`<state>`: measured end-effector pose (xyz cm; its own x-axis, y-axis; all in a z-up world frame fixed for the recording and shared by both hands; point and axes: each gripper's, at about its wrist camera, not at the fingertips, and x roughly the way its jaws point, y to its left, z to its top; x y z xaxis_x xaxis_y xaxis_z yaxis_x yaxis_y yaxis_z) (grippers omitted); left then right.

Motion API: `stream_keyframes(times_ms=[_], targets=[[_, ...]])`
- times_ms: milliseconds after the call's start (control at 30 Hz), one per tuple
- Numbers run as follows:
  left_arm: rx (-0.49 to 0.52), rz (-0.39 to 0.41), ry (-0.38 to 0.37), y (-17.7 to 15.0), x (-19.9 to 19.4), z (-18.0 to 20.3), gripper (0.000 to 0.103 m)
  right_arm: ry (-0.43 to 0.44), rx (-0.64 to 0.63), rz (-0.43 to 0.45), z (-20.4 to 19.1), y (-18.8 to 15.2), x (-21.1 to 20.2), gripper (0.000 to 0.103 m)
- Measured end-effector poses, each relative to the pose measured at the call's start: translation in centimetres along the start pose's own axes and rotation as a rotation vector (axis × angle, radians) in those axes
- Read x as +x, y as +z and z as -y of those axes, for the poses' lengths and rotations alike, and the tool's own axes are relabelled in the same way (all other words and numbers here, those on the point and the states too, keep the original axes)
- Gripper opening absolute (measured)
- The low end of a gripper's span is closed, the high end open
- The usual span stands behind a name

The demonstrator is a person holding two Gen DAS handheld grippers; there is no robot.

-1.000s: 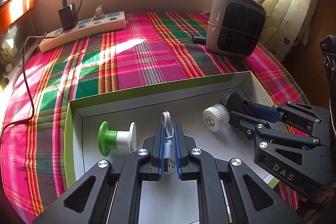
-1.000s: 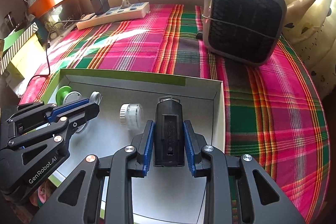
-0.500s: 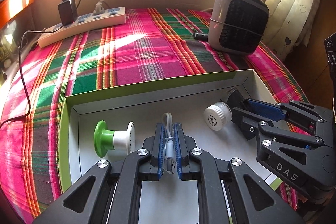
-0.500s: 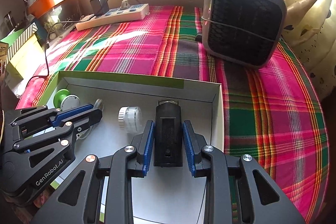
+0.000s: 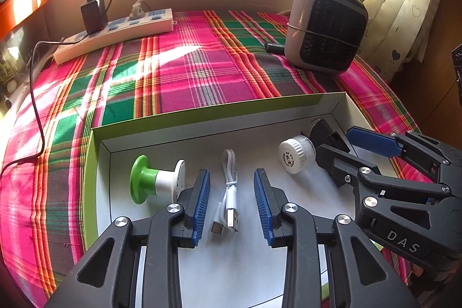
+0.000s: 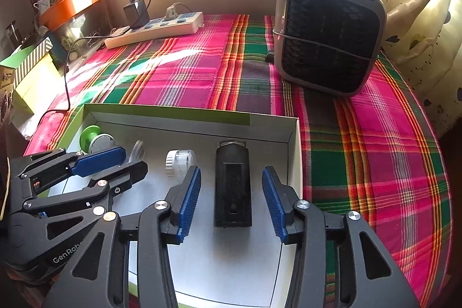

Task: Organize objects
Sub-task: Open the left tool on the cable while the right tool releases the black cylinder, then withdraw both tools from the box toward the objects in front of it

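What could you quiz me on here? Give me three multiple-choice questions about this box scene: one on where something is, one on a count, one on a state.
1. Where does the white USB cable lie?
A. On the plaid cloth
B. In the white box, between the left gripper fingers
C. On the power strip

2. How many items lie in the box?
A. Two
B. Four
C. Six

3. The black device is:
A. Squeezed by the right gripper
B. Lying free between its opening fingers
C. Hanging in the air

Key: 1 B, the cable lies on the box floor between the blue pads. 2 B: green-and-white spool, cable, white-capped jar, black device. 3 B, gaps show on both sides.
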<state>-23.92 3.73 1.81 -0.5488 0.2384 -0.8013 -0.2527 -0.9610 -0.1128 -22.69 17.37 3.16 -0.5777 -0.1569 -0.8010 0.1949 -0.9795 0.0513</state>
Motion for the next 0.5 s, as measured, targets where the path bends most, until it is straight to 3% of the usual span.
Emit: stream_keyframes(times_ms=[500], targets=[[-0.008,0.057,-0.005,-1.8,-4.4,-0.1,0.035,-0.011,-0.003,0.063,-0.4,-1.3,-3.5,0.053]])
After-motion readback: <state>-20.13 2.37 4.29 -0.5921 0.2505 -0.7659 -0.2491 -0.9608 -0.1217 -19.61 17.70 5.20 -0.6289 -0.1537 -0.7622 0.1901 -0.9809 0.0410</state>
